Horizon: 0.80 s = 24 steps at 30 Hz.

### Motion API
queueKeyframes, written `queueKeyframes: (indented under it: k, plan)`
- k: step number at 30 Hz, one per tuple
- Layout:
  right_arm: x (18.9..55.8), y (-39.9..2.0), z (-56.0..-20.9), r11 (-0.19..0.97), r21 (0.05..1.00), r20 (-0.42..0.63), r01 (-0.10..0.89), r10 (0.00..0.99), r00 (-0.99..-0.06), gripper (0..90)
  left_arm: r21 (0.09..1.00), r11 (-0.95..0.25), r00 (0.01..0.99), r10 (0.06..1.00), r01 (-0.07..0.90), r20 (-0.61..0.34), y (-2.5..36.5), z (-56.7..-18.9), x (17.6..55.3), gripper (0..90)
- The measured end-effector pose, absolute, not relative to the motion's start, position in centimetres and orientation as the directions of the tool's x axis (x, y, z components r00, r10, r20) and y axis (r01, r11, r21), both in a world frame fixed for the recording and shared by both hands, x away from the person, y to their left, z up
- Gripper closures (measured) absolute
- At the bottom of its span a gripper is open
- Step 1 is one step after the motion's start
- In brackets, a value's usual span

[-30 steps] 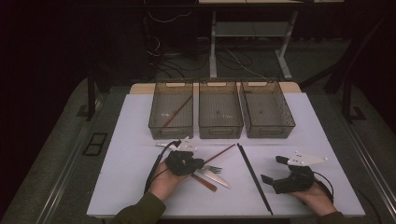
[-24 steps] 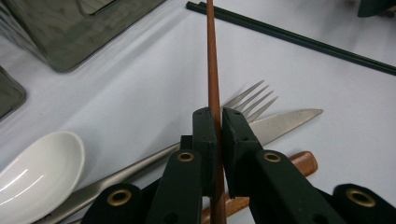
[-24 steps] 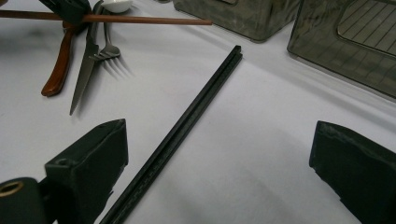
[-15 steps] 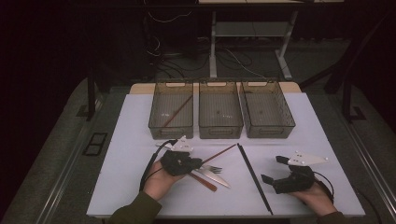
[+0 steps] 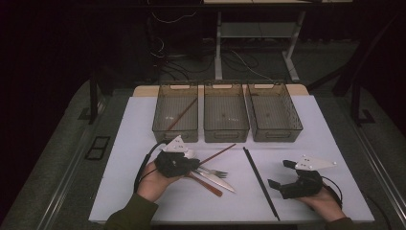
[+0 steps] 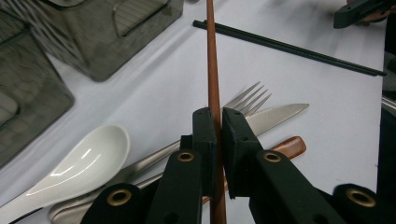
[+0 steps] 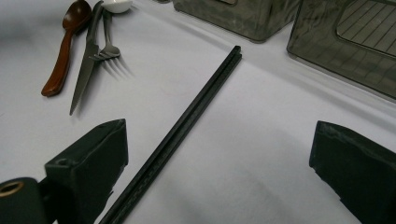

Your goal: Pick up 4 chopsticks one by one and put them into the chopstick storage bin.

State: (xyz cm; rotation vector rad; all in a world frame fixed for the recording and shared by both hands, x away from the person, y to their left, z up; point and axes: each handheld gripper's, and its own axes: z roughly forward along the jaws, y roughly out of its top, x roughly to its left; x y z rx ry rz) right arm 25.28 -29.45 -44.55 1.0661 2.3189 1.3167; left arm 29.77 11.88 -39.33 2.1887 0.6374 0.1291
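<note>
Brown chopstick [image 6: 213, 79] is pinched in the left tongs [image 6: 218, 122], pointing toward 2 o'clock over the bench [image 5: 330, 143]; right tongs [image 5: 278, 173] gape wide, holding nothing.

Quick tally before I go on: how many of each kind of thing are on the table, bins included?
Bins: 3
Brown chopsticks: 2, one in the left gripper, one in the left bin
Black chopsticks: 2
Forks: 1
Knives: 1
Spoons: 2
Total: 11
</note>
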Motion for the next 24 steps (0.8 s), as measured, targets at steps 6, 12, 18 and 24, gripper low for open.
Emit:
queueKeyframes:
  k: [6, 12, 18, 24]
  plan:
    - [25.3, -29.4, -44.6, 0.320, 0.826, 0.115, 0.464, 0.710, -0.695, 4.0, 0.760, -0.512, 0.862, 0.493, 0.400, -0.121, 13.0, -38.7, 30.0, 83.2]
    - [25.3, -29.4, -44.6, 0.320, 0.826, 0.115, 0.464, 0.711, -0.694, 4.0, 0.770, -0.497, 0.855, 0.506, 0.399, -0.116, 14.1, -38.1, 30.3, 83.2]
    - [25.3, -29.4, -44.6, 0.322, 0.825, 0.114, 0.464, 0.711, -0.694, 4.0, 0.778, -0.481, 0.844, 0.524, 0.405, -0.115, 15.0, -37.8, 30.5, 83.2]
    - [25.3, -29.4, -44.6, 0.322, 0.824, 0.115, 0.466, 0.711, -0.694, 4.0, 0.785, -0.465, 0.831, 0.545, 0.409, -0.110, 15.8, -37.4, 31.1, 83.2]
